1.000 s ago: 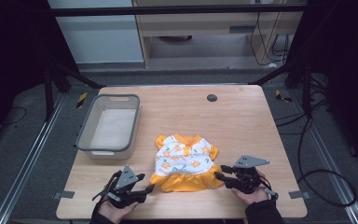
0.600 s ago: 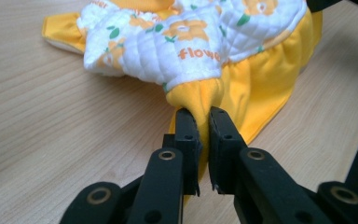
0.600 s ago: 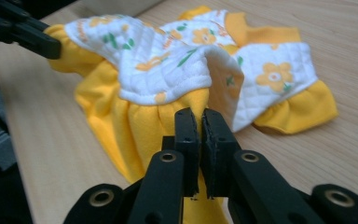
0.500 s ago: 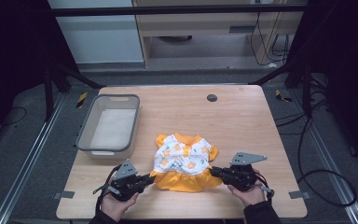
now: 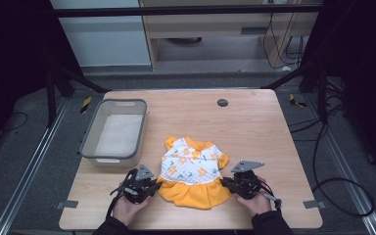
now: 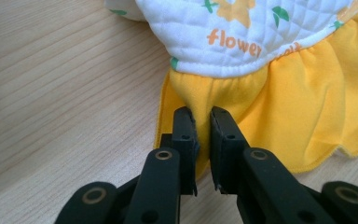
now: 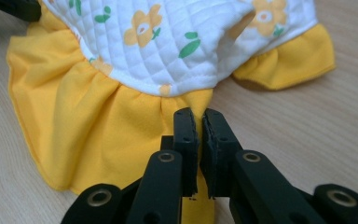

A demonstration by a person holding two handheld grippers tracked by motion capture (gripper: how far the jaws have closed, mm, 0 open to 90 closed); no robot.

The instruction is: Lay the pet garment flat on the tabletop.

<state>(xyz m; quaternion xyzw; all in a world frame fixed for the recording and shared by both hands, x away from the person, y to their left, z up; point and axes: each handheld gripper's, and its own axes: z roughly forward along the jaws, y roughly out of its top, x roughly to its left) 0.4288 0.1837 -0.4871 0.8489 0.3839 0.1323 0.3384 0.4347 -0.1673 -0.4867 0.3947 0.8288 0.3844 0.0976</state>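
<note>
A small dress [image 5: 192, 171] lies flat on the wooden table [image 5: 254, 132], with a white quilted flower-print top and an orange ruffled skirt toward the front edge. My left gripper [image 5: 152, 185] is shut on the skirt's left edge; its jaws pinch the orange fabric [image 6: 214, 93] just under the white hem in the left gripper view, where the left gripper [image 6: 200, 116] rises from the bottom. My right gripper [image 5: 226, 183] is shut on the skirt's right edge. In the right gripper view the right gripper [image 7: 199, 116] clamps a fold of the orange skirt [image 7: 98, 121].
A grey plastic bin [image 5: 113, 130] stands at the table's left, close behind my left hand. A dark round hole [image 5: 222, 102] sits near the far edge. Bare wood stretches to the right and behind the dress.
Both grippers have closed in on the skirt's two sides and pinched it. The dress now lies spread flatter, with the skirt pulled wide between them.
</note>
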